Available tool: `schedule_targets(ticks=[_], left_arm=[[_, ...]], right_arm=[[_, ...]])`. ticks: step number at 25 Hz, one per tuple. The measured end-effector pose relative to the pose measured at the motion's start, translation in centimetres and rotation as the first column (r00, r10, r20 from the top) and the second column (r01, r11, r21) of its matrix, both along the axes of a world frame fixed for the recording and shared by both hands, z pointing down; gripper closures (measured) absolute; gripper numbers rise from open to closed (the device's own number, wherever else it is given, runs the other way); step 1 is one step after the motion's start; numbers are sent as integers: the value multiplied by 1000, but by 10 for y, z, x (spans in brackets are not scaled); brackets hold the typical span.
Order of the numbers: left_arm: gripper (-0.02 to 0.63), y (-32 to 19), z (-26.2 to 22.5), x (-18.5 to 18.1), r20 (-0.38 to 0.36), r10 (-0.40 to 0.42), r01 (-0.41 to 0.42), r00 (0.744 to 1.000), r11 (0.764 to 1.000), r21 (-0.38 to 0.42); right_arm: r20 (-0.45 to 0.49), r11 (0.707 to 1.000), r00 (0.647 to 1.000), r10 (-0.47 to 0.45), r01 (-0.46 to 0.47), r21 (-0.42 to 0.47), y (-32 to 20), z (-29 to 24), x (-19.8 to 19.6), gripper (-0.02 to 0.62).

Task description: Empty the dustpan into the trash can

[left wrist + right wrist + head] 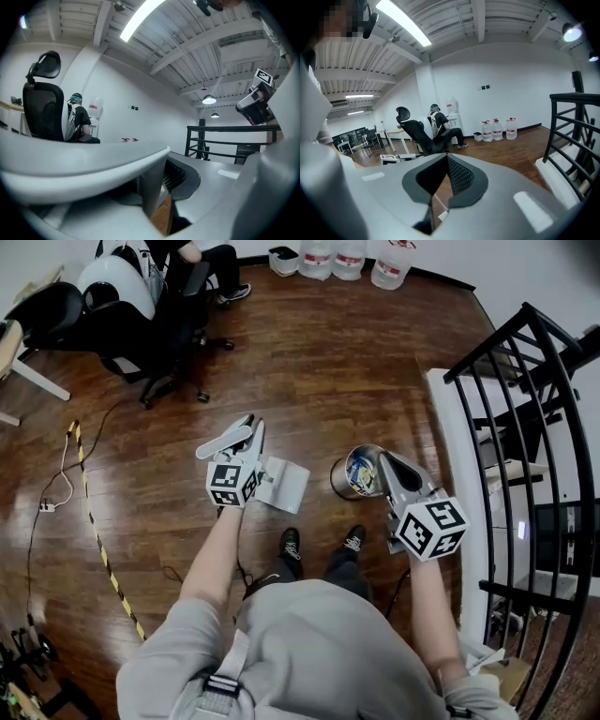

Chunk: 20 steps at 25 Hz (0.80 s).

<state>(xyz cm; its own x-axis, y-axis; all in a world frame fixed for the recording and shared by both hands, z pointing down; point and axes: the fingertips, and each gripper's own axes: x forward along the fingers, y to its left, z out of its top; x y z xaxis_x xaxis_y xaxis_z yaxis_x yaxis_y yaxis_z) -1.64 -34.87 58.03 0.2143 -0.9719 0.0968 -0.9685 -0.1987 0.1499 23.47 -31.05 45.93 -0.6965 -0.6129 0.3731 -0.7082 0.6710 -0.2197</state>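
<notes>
In the head view a white dustpan [284, 486] sits low over the wood floor, just left of a round metal trash can [337, 479] with blue and white contents. My left gripper [246, 427] is above it, pointing nearly level. In the left gripper view a thin grey upright strip [151, 190], which looks like the dustpan's handle, stands between the jaws. A sliver of floor shows beside it, so the pads are not squeezing it. My right gripper [384, 461] hovers over the can's right rim. Its tips [446, 161] meet with nothing between them.
A black stair railing [525, 427] and a white ledge [448, 456] close off the right side. An office chair [159, 324] with a seated person is at the far left, and water jugs [347, 259] stand by the back wall. Yellow-black tape [94, 521] runs along the floor on the left. My shoes [291, 542] are just behind the dustpan.
</notes>
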Motion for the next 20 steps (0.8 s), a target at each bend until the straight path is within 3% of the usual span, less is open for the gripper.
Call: schedule_targets(ticks=[3,6,12,20], left_arm=[[508,4,5,-10,-7,-15,15,1000,1000,-20],[397,11,13,-23,-15,-53,52,998,998,-44],[299,31,30,-52,-16,-147,145,989,985,-99],[268,47,48,-75,25,-192,193,981,961,-196]], right_arm=[[-3,1000,1000,-3,3,0,-4,-1,0,597],[-2,1000,1000,-15,15,0,-4,-1,-5,597],[1,999,999,-49,49,9,-6,-6,-23,597],[6,997,997,-77,77,23,-7,-10,-42,597]])
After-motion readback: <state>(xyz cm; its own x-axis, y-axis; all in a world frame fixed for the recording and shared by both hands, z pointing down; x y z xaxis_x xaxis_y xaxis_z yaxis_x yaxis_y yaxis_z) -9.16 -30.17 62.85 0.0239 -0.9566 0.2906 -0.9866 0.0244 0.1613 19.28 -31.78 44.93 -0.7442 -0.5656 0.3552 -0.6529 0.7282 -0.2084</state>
